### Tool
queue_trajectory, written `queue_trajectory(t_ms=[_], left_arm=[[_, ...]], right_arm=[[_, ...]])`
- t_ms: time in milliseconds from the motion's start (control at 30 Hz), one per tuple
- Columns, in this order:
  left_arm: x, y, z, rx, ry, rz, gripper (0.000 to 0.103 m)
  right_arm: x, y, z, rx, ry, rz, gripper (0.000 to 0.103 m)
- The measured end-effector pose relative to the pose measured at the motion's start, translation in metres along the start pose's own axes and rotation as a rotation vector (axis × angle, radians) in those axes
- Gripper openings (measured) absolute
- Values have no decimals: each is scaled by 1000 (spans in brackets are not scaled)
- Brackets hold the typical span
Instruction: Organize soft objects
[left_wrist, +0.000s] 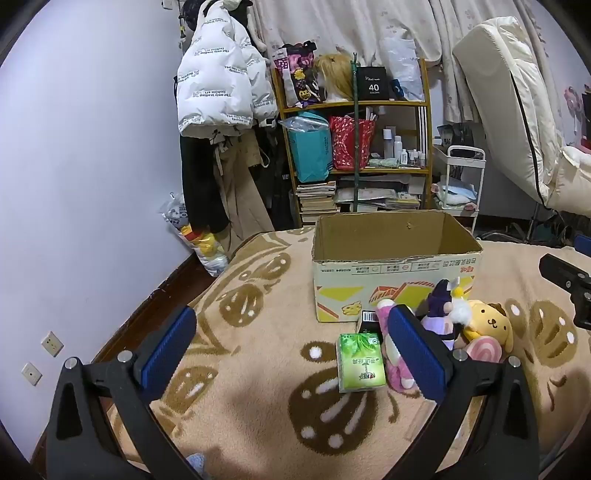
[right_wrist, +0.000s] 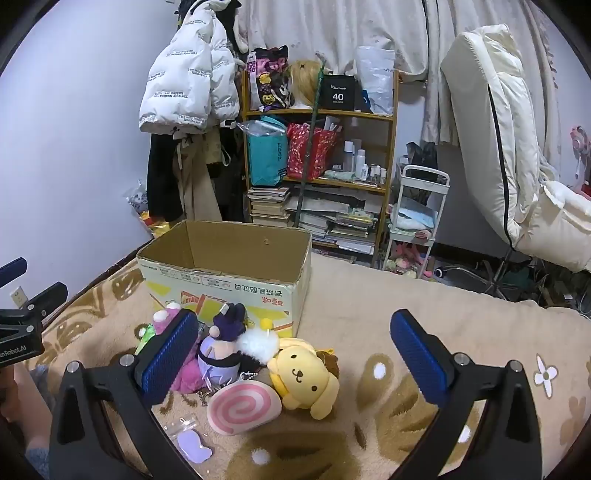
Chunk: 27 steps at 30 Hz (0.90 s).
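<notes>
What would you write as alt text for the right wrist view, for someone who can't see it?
An open right claw hovers over a patterned blanket, facing a pile of plush toys: a yellow dog plush, a pink swirl cushion and a purple plush. Behind them stands an open cardboard box, seemingly empty, with cluttered shelves beyond.

Left gripper (left_wrist: 291, 354), right gripper (right_wrist: 295, 356): fingers spread, empty.

open right tool (right_wrist: 293, 354), plush toys (right_wrist: 303, 373), cardboard box (right_wrist: 225, 284)
</notes>
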<state>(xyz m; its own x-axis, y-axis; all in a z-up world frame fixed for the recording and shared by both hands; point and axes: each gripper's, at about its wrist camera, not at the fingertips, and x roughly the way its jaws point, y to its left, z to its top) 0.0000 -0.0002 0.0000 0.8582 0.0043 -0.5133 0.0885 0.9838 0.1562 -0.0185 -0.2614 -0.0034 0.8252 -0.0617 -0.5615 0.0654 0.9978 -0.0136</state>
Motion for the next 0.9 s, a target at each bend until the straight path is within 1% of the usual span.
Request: queue_trajectory(t_ms=[900], left_arm=[[0, -4, -2, -2, 0, -1, 102]], right_arm=[[0, 2, 0, -3, -2, -7, 103]])
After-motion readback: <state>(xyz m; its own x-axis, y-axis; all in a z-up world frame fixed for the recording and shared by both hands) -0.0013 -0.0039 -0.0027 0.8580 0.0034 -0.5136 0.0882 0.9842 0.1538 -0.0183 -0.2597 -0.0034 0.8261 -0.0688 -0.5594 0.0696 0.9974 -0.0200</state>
